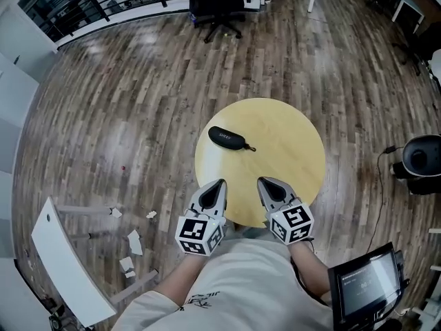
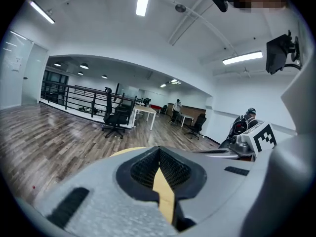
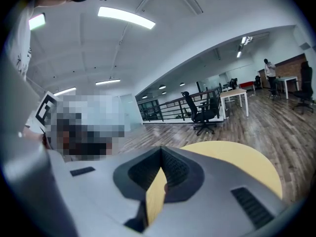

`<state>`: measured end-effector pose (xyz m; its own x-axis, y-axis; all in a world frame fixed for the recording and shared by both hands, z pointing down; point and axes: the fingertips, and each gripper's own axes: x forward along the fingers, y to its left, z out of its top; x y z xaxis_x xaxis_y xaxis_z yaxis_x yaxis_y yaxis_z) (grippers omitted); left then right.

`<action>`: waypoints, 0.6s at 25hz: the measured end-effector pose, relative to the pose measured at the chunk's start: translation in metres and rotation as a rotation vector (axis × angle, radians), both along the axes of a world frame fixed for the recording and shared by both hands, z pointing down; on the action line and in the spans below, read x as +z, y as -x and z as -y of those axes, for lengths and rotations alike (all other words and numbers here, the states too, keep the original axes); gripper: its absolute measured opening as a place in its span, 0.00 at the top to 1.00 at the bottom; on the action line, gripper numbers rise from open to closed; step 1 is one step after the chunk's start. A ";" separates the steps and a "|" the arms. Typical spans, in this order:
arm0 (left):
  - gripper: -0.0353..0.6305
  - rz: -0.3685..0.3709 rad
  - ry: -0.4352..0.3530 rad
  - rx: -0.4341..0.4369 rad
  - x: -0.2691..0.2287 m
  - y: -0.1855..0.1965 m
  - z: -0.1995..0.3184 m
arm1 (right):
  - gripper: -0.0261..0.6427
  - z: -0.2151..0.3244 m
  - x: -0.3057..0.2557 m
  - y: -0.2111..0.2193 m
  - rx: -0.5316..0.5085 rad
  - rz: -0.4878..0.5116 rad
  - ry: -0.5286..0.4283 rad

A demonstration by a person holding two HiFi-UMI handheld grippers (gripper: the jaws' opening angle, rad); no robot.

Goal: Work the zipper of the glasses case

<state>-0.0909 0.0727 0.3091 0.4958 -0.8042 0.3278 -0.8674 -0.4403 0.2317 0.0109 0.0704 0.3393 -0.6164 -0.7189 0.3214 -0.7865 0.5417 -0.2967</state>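
Glasses case lies flat on the round table, far-left of centre, with the zipper pull poking out at its right end. It looks closed, but it's too small to be sure. Left gripper and right gripper are both at the near table edge, well apart from the case. Both sets of jaws are pressed together at the tips with nothing between them. My read: not started. Reaching, pinning the case and grabbing the pull are all left.
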 end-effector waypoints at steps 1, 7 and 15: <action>0.94 -0.003 0.000 0.014 -0.001 0.000 0.004 | 0.96 0.003 0.000 0.001 0.009 -0.003 0.003; 0.94 0.007 0.002 0.055 -0.002 0.011 0.033 | 0.96 0.022 0.005 0.004 0.060 -0.009 0.025; 0.94 0.034 0.054 0.112 0.023 0.015 0.058 | 0.96 0.055 0.037 0.002 0.067 -0.064 0.043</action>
